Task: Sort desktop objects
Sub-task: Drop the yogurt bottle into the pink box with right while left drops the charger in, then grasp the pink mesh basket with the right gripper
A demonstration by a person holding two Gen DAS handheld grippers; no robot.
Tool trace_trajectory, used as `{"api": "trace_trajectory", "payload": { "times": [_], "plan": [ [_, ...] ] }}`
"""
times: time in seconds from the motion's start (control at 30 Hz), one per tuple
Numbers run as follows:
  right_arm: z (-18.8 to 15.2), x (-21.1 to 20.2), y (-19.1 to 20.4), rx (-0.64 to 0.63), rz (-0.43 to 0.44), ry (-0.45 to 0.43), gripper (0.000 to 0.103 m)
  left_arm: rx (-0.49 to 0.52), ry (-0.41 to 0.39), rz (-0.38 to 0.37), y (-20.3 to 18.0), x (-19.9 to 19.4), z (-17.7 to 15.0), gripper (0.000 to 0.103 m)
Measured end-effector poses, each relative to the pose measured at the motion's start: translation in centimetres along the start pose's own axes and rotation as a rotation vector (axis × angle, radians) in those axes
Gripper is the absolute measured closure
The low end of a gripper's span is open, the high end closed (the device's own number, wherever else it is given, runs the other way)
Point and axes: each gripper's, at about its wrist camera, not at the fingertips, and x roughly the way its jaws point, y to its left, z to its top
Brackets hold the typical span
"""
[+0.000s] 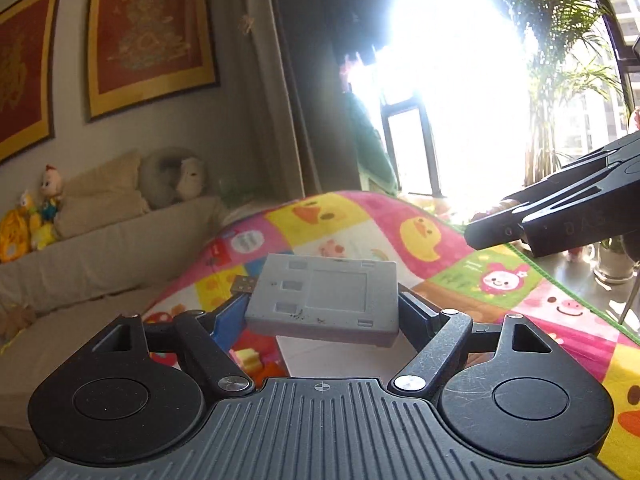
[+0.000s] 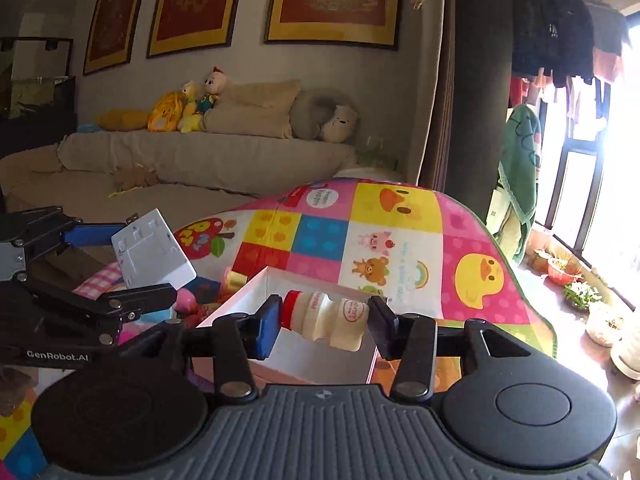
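While both tools [image 1: 324, 312] [image 2: 322, 322] grip items, a cartoon mat [image 2: 400, 232] fronts the beige sofa [image 2: 200, 156].

The left gripper [image 1: 324, 312] holds the flat adapter block [image 1: 326, 298] above the patterned mat [image 1: 440, 248]. At its three o'clock, just beside it, the right gripper [image 2: 322, 322] holds the small drink bottle [image 2: 326, 318] sideways over the open box [image 2: 320, 356]. The sofa [image 2: 200, 160] stands behind the mat at eleven o'clock, soft toys [image 2: 192, 104] along its back.
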Motion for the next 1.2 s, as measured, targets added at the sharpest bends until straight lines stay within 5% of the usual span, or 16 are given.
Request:
{"api": "trace_trajectory", "payload": {
  "times": [0.23,0.27,0.57,0.7,0.8,0.97,1.2],
  "plan": [
    [1.1,8.6,-1.6,0.067,0.018,0.082,0.052,-0.055,0.114,-0.085,0.7,7.8,-1.3,0.007],
    [0.8,9.6,-1.6,0.074,0.005,0.091,0.043,-0.067,0.131,-0.08,1.2,7.7,-1.9,0.007],
    [-1.4,9.2,-1.0,0.06,-0.019,0.062,0.024,-0.063,0.202,0.081,4.4,-0.9,-9.1,0.001],
    [-2.3,8.6,2.8,-0.031,0.059,0.068,0.019,-0.101,0.293,0.228,7.2,-2.8,-12.0,0.0],
    [-3.5,8.4,7.0,-0.126,0.144,0.082,0.018,-0.22,0.338,0.307,10.4,-3.9,-13.5,0.0],
    [-6.3,9.7,15.3,-0.248,0.33,0.167,0.015,-0.363,0.316,0.401,14.4,-6.4,-14.4,0.0],
    [-7.7,14.5,20.2,-0.165,0.395,0.291,0.016,-0.424,0.318,0.419,16.1,-7.6,-15.2,0.0]
  ]
}}
